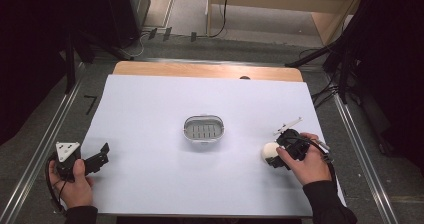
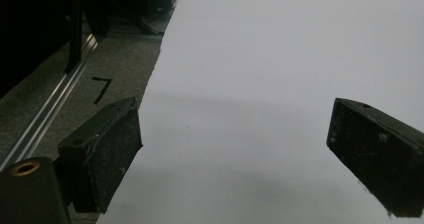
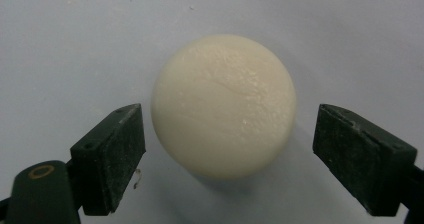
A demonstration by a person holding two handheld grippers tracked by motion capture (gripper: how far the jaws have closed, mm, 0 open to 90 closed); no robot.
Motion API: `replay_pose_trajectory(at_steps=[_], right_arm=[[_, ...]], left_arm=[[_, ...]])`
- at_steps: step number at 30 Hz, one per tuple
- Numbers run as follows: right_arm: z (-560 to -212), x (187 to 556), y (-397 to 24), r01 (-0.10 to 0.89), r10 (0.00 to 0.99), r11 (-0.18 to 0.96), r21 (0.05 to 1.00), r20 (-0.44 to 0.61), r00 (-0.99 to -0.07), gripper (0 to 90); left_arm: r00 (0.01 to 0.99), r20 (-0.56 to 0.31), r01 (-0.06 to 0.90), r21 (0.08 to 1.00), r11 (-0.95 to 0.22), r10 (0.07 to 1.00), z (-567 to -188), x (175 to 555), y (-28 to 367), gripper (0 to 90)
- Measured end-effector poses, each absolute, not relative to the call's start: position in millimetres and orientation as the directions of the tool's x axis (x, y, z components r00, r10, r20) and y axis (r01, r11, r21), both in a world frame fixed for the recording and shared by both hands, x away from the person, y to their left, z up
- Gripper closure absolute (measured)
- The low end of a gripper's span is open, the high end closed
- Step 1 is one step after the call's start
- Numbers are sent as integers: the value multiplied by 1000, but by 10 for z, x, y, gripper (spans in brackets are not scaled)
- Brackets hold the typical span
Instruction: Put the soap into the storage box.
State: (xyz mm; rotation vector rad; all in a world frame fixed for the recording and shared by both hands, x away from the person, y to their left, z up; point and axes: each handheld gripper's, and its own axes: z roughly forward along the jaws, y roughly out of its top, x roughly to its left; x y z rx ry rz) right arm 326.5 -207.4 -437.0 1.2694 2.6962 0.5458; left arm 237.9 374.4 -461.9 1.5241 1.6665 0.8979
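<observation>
A wooden table (image 1: pixel 150 68) carries a large white sheet (image 1: pixel 150 114) that hides nearly all of its top; only a strip of wood shows at the far edge. At the sheet's middle stands a small clear oval tray with a slotted grey insert (image 1: pixel 203 129). Near the right edge lies a cream-white, matt ball (image 3: pixel 223 104), partly hidden in the high view by the right gripper (image 3: pixel 227 159), whose jaws stand either side of the ball with gaps, not pressing it. The left gripper (image 2: pixel 235 154) rests at the sheet's left edge, jaws wide apart, nothing between.
</observation>
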Motion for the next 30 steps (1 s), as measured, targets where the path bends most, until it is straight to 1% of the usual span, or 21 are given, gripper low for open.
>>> replay_pose_trajectory(at_steps=[4,8,20,30], right_arm=[[-4390,3277,-2048,727,767,587,356,44,-641,145],[-4416,3303,-2027,747,783,564,352,58,-619,185],[-4449,3331,-1972,749,782,567,343,59,-620,232],[-4456,3339,-1994,751,780,565,342,76,-621,236]], left_arm=[[-67,-38,515,854,68,997,-4619,2379,3742,77],[-68,-37,517,853,67,997,-4619,2379,3743,77],[-68,-39,516,854,68,997,-4620,2381,3743,77],[-70,-38,515,854,69,997,-4619,2379,3742,77]])
